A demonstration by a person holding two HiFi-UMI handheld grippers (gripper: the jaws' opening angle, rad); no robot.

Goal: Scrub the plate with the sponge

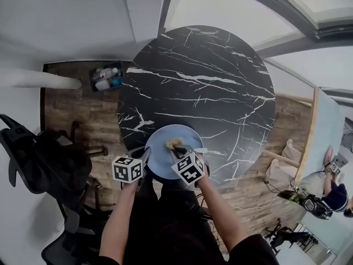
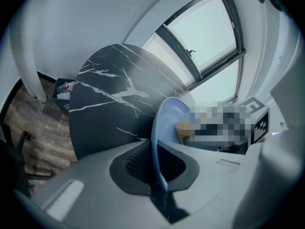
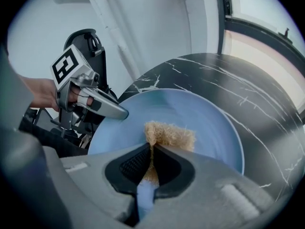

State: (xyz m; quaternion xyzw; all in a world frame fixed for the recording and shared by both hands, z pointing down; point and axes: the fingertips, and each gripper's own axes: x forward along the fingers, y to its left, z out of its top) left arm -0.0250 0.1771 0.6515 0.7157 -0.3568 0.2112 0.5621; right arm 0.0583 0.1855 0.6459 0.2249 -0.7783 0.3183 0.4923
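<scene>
On the blue plate [image 3: 190,113]'s near-left rim, left gripper [image 2: 157,152] is pinched tight. Right gripper [image 3: 151,149] squeezes the tan sponge [image 3: 170,135] onto the plate's middle. Plate's at the marble table [image 1: 209,81]'s near edge.

Working at the near edge of a black marble table [image 1: 209,81]
Holding the light-blue plate [image 1: 159,143] by its rim with the left gripper [image 1: 145,155], pressing the tan sponge [image 1: 174,143] onto it with the right gripper [image 1: 178,148].
</scene>
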